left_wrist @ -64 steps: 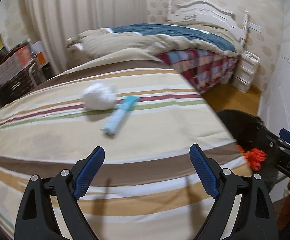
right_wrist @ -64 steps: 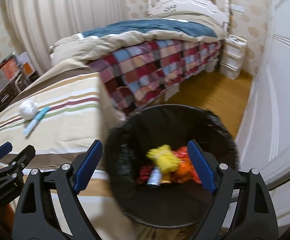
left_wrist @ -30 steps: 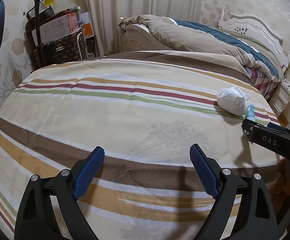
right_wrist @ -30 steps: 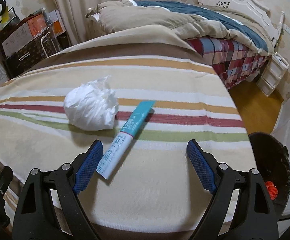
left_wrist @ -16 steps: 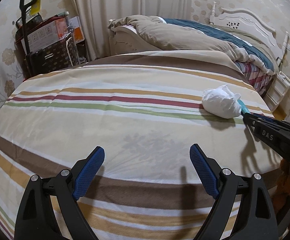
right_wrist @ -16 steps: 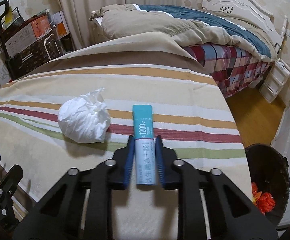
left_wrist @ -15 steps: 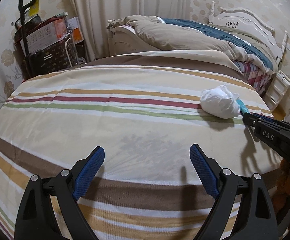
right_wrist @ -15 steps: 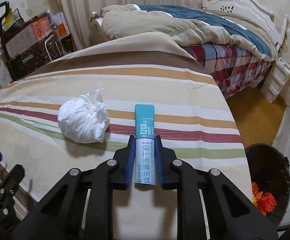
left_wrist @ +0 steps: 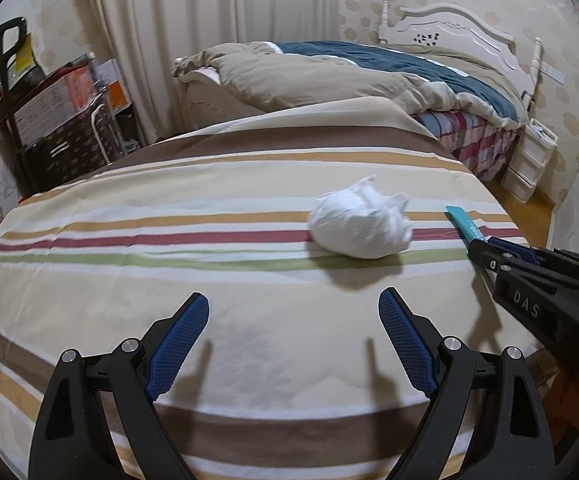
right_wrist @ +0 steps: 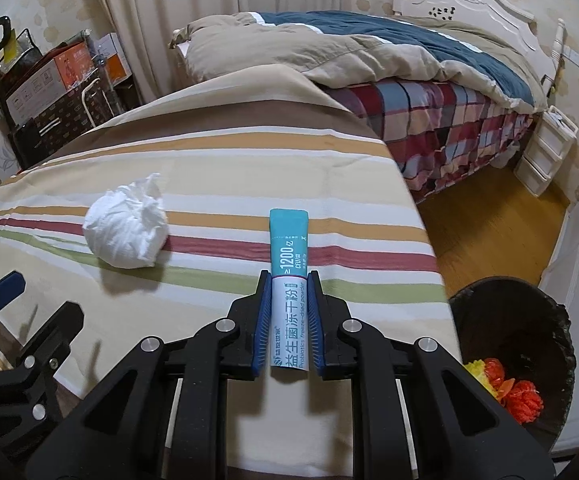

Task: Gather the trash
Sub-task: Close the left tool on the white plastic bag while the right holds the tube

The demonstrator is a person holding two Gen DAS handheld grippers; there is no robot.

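A teal and white powder sachet [right_wrist: 289, 280] is clamped between the blue pads of my right gripper [right_wrist: 288, 276], which is shut on it above the striped cover. Its teal tip [left_wrist: 465, 222] also pokes out of the right gripper [left_wrist: 485, 246] in the left wrist view. A crumpled white paper ball [right_wrist: 127, 228] lies on the cover to the sachet's left. My left gripper [left_wrist: 293, 344] hangs open over the cover, with the paper ball [left_wrist: 359, 226] ahead of it and slightly right. The black trash bin [right_wrist: 529, 316] stands on the floor at lower right with orange and yellow scraps [right_wrist: 505, 388] inside.
The striped cover [left_wrist: 169, 240] spreads over a raised surface. Behind it is a bed with a beige and blue duvet [right_wrist: 369, 44] and checked sheet. A white drawer unit [right_wrist: 545, 152] sits by the headboard. Boxes and a black cart [left_wrist: 49, 120] stand at far left.
My right gripper has closed on the sachet and holds it off the cover. The left gripper has moved so that the paper ball now sits nearer the middle of its view.
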